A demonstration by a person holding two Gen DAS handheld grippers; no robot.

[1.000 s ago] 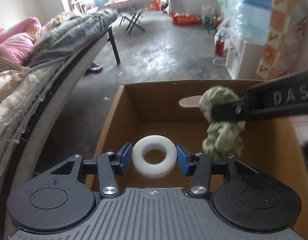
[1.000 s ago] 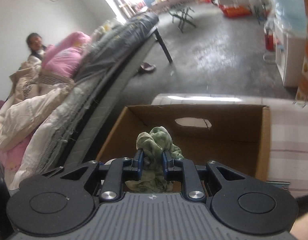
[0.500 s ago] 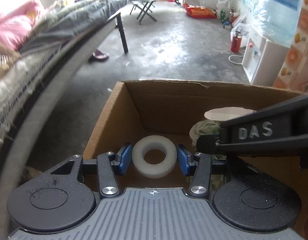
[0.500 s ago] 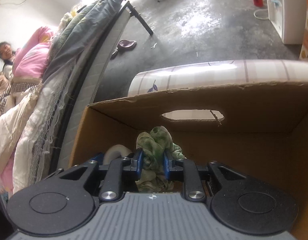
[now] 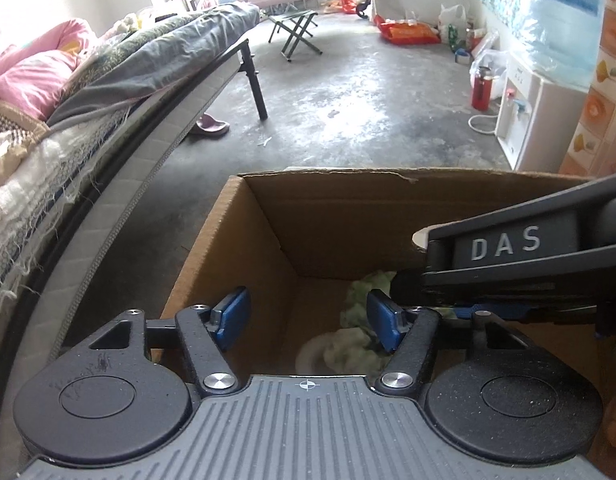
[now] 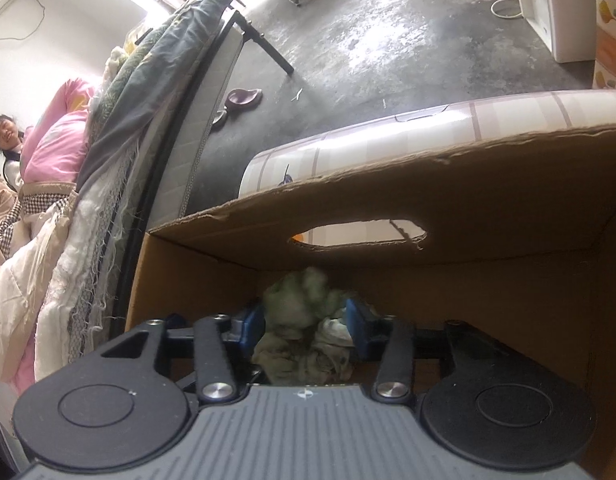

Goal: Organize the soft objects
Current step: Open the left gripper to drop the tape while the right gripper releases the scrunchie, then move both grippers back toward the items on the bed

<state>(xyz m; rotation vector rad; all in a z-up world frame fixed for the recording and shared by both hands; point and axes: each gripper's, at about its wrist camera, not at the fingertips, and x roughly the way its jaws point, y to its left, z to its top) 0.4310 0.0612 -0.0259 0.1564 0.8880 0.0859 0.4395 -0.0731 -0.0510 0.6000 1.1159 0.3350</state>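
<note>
Both grippers reach into an open cardboard box (image 5: 227, 240), also seen in the right wrist view (image 6: 488, 200). My left gripper (image 5: 308, 316) is open and empty. Below it, blurred, the white foam ring (image 5: 310, 354) lies on the box floor, partly under the green knotted cloth (image 5: 354, 344). My right gripper (image 6: 305, 326) is open; the green cloth (image 6: 301, 308) sits loose between its blue pads (image 6: 356, 328), low in the box. The right gripper's body (image 5: 508, 248) crosses the left wrist view from the right.
A bed with heaped bedding (image 5: 87, 92) runs along the left. The box stands on a table with a checked cover (image 6: 388, 148). A water dispenser (image 5: 540, 120) stands at the right wall. A person (image 6: 3, 136) sits far left.
Both grippers have opened. The white ring has dropped out of the left gripper into the box. The green cloth has been let go by the right gripper and sank lower.
</note>
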